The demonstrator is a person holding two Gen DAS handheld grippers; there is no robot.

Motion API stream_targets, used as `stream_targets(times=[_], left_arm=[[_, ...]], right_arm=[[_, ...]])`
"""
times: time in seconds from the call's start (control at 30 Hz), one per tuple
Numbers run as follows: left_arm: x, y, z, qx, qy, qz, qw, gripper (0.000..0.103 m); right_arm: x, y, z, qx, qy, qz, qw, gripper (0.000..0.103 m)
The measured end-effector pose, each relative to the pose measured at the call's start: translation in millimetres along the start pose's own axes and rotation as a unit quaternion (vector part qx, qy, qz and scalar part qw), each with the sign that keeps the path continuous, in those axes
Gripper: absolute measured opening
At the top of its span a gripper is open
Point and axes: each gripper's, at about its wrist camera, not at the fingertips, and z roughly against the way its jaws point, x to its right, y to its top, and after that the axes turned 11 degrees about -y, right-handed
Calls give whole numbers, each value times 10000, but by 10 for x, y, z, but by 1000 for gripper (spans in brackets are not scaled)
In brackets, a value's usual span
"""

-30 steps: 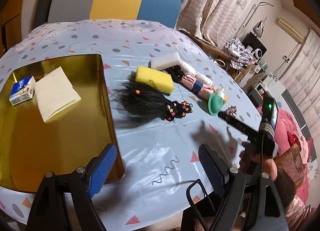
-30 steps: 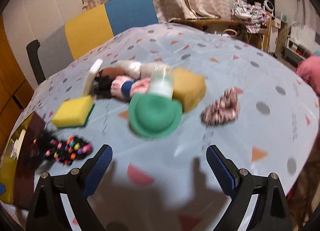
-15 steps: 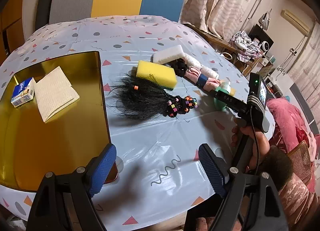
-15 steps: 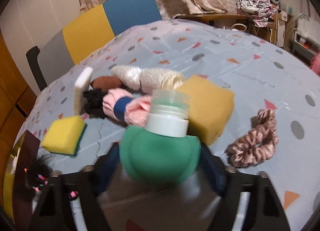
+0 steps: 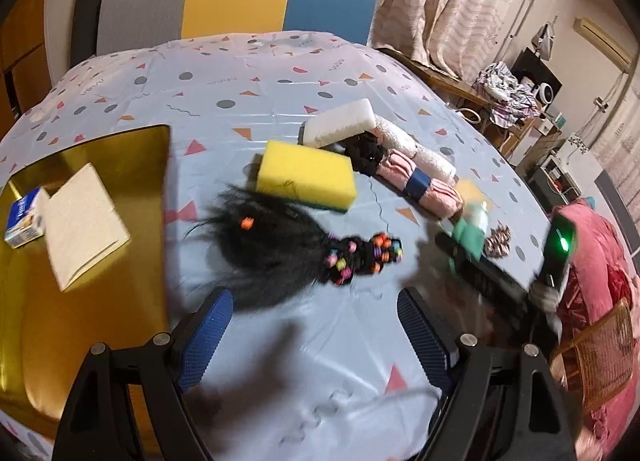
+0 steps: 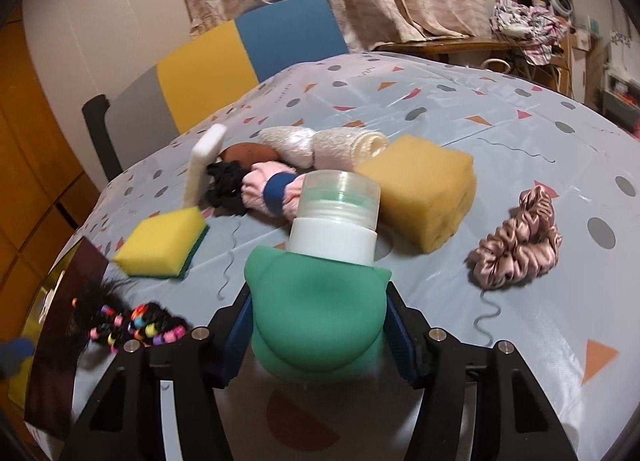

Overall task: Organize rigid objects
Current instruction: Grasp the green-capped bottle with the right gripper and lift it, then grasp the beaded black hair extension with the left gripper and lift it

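Note:
A green squeeze bottle (image 6: 316, 313) with a white collar and clear cap lies on the patterned tablecloth. My right gripper (image 6: 318, 321) has its jaws closing, and both blue pads touch the bottle's green sides. From the left wrist the bottle (image 5: 468, 237) shows small and blurred at the right, with the right gripper's black body behind it. My left gripper (image 5: 314, 295) hangs open over the cloth just in front of a black hairpiece (image 5: 280, 245) with coloured beads; nothing is between its fingers.
A gold tray (image 5: 80, 321) at the left holds a tissue pack (image 5: 24, 217) and a folded white cloth (image 5: 82, 217). Yellow sponge (image 5: 306, 179), white block (image 5: 340, 127), tan sponge (image 6: 424, 185), rolled towels (image 6: 320, 145) and a pink scrunchie (image 6: 518, 249) lie around. A chair stands behind.
My right gripper came up to the green bottle and its jaws narrowed around it. My left gripper slid forward across the table toward the black hairpiece.

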Motion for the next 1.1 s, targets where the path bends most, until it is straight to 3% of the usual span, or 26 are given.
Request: stream_targets(times=[0.13,0.27,0.33,0.63,0.67,0.73,0.8,0.9,1.1], left_arm=[[84,171,-300,-117,170,-37,9998,86],[246,309,-569,-77,757,-815,9938,97],[269,333,-694,-235,749,-996,9919,103],[203,240,-1163,-709,568,-977,9911,103],[179,193,-1234,-853,648,-941,9898,100],[196,148,-1225,-686,846,-1103,9879,95],[189,154,-1172,-553,735,-1054,9902,72],[153,189,-1094,-464,423,-865,9943,53],[139,122,-997,-336,7,-753,9966,43]], right_arm=[[-15,-51,6,51,49,46,10000,61],[5,-59,-8,58,126,-13,9999,61],[4,-61,-12,63,144,-18,9999,62],[7,-67,-16,77,207,-47,9997,64],[7,-68,-14,77,213,-49,9997,64],[13,-70,-13,82,226,-56,9997,64],[15,-73,-12,87,236,-63,9997,64],[13,-75,-13,88,230,-57,9997,64],[8,-75,-20,92,232,-56,9997,64]])
